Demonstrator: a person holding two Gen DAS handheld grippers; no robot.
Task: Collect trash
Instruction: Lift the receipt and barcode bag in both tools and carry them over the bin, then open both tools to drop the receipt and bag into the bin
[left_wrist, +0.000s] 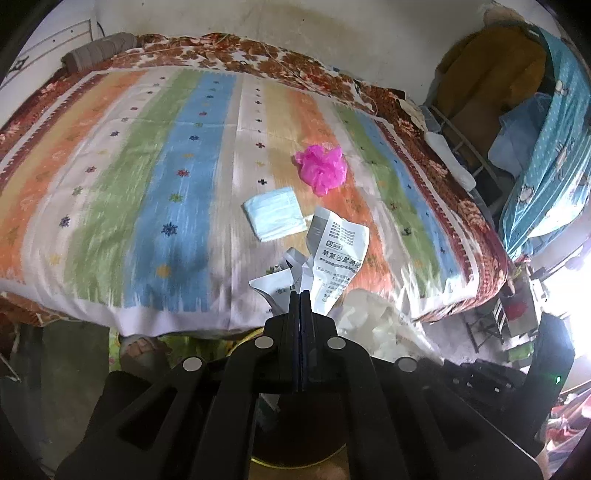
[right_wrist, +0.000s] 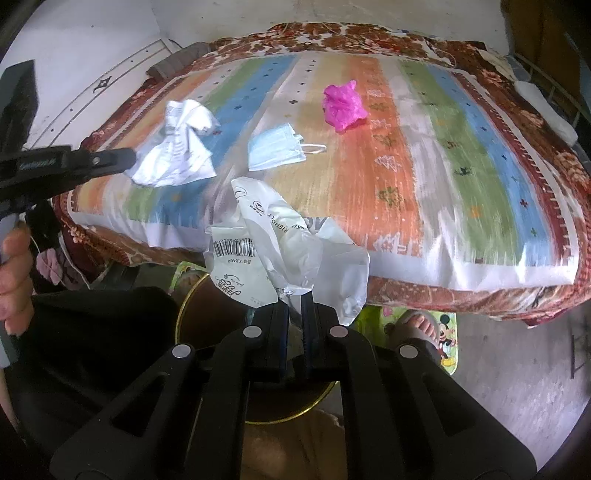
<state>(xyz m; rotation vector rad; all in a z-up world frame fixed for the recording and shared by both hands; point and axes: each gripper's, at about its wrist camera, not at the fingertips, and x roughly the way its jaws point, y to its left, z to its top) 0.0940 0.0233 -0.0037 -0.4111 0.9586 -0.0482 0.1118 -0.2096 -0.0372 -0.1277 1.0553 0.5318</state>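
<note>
From my left wrist, my left gripper (left_wrist: 301, 295) is clamped on a crumpled printed leaflet (left_wrist: 332, 251) above the bed (left_wrist: 147, 155) edge; a face mask (left_wrist: 275, 218) and pink bag (left_wrist: 323, 168) remain. From my right wrist, my right gripper (right_wrist: 295, 295) pinches a crinkled white plastic bag (right_wrist: 280, 236) over what may be a round bin (right_wrist: 192, 295). I judge dropping both comes next.

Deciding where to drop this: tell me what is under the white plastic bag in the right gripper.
Under the white plastic bag in the right gripper sits a round gold-rimmed container. The gripper and bag cover its inside.
</note>
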